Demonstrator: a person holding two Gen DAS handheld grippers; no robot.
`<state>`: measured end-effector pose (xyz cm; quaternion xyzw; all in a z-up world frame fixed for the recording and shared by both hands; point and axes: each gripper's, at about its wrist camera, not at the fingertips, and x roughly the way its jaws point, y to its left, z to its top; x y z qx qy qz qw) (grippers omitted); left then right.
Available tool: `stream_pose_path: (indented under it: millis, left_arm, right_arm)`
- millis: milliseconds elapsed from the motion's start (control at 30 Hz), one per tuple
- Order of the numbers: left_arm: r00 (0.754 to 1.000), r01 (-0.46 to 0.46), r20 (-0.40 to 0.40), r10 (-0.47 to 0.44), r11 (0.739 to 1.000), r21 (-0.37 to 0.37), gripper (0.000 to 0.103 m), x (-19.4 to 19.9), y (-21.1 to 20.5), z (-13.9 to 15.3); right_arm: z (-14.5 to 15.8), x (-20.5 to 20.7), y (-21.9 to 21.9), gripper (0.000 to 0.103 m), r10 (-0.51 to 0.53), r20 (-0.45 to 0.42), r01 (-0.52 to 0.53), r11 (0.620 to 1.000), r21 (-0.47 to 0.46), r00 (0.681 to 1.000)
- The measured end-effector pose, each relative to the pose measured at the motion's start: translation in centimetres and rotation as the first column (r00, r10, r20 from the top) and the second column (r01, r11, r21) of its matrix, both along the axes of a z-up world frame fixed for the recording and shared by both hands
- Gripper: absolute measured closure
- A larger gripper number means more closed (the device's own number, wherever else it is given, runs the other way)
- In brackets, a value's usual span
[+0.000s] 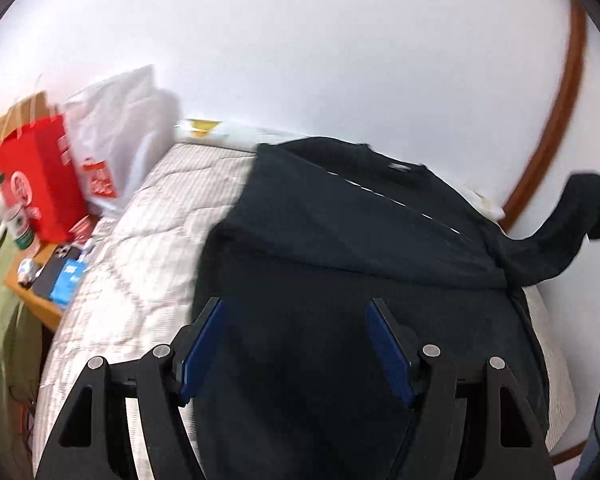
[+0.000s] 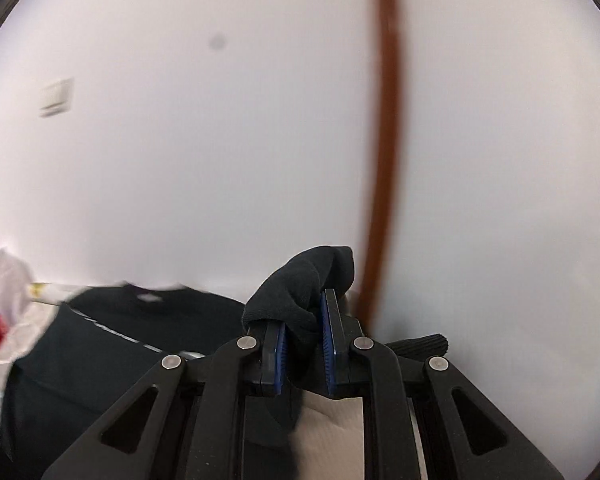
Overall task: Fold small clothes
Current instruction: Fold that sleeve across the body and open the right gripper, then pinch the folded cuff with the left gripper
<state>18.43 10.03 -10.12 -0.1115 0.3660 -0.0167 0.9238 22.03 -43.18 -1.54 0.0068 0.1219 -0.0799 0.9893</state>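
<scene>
The right gripper [image 2: 304, 332] is clamped on one sleeve [image 2: 300, 284] of the single black top [image 1: 340, 280], lifting it clear of the quilted mattress [image 1: 140, 240], probably to swing it across the body for a fold. The left gripper [image 1: 296, 344] hovers over the garment's lower half with its two blue pads [image 1: 204, 348] spread wide and holding nothing, seemingly ready to pin or pinch the cloth.

Your left hand-held gripper [image 1: 296, 344]: jaws wide, dark garment [image 1: 340, 280] directly ahead and beneath. Bare mattress [image 1: 140, 248] to its left gives passage. Farther left, red bag [image 1: 40, 176], white bag [image 1: 120, 132], cluttered nightstand [image 1: 40, 304] block. Wall [image 1: 340, 60] close ahead. Your right hand-held gripper [image 2: 304, 336]: raised sleeve [image 2: 300, 288] fills jaws.
</scene>
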Motion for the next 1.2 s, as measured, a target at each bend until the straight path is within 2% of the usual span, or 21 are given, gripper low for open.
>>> stream_pose_path:
  millis: [100,233,333,400,500,600,667,700,733,867,933,1067,1200]
  left_arm:
    - [0.998,-0.058,-0.006,0.057,0.998,-0.008,0.033,0.1,2.8,-0.6]
    - [0.995,-0.103,-0.018,0.103,0.994,-0.021,0.033,0.6,5.5,-1.4]
    - [0.993,-0.114,-0.024,0.114,0.993,-0.023,0.033,1.4,6.6,-2.1]
    - [0.994,-0.103,-0.022,0.102,0.994,-0.033,0.033,2.2,6.6,-2.5]
    - [0.997,-0.074,-0.028,0.073,0.997,-0.033,0.033,3.1,5.9,-3.4]
    - [0.998,-0.047,-0.046,0.046,0.999,-0.023,0.033,4.0,4.6,-4.0]
    - [0.998,-0.027,-0.054,0.026,0.999,-0.018,0.033,4.5,3.7,-4.2]
    - [0.998,-0.017,-0.059,0.016,1.0,-0.015,0.033,4.9,3.1,-4.2]
    - [0.998,-0.004,-0.064,0.003,1.0,-0.009,0.033,5.3,2.4,-4.2]
    - [0.996,0.069,-0.066,-0.068,0.997,0.023,0.033,6.6,-1.0,-3.9]
    - [0.992,0.113,-0.064,-0.111,0.993,0.04,0.033,7.5,-3.1,-3.6]
    - [0.978,0.205,-0.058,-0.201,0.976,0.069,0.033,9.5,-8.1,-3.0]
    - [0.957,0.288,-0.061,-0.283,0.951,0.11,0.033,10.8,-12.6,-2.7]
  right_arm:
    - [1.3,2.6,6.8,0.088,0.107,0.006,-0.106,0.994,-0.039,0.994]
    - [0.2,6.4,14.4,0.088,0.215,-0.036,-0.217,0.973,-0.082,0.976]
    - [-3.0,10.6,18.9,0.088,0.275,-0.084,-0.283,0.954,-0.103,0.958]
    - [-5.6,12.1,21.2,0.087,0.301,-0.116,-0.314,0.942,-0.115,0.946]
    - [-10.3,15.1,23.3,0.086,0.335,-0.221,-0.36,0.929,-0.082,0.916]
    - [-14.0,16.9,23.5,0.079,0.329,-0.299,-0.359,0.932,-0.052,0.896]
    - [-15.9,17.1,22.5,0.059,0.328,-0.326,-0.353,0.935,-0.02,0.887]
    - [-16.7,17.5,22.3,0.039,0.331,-0.346,-0.352,0.936,0.003,0.878]
    - [-17.2,17.7,21.9,0.026,0.36,-0.362,-0.371,0.928,0.042,0.86]
    - [-18.1,16.4,19.4,0.019,0.435,-0.398,-0.414,0.899,0.143,0.808]
    - [-18.1,14.3,17.3,0.013,0.471,-0.404,-0.438,0.881,0.177,0.784]
    - [-18.3,10.9,14.3,0.012,0.475,-0.402,-0.444,0.879,0.174,0.783]
    - [-18.6,8.3,10.3,0.012,0.426,-0.392,-0.398,0.904,0.155,0.815]
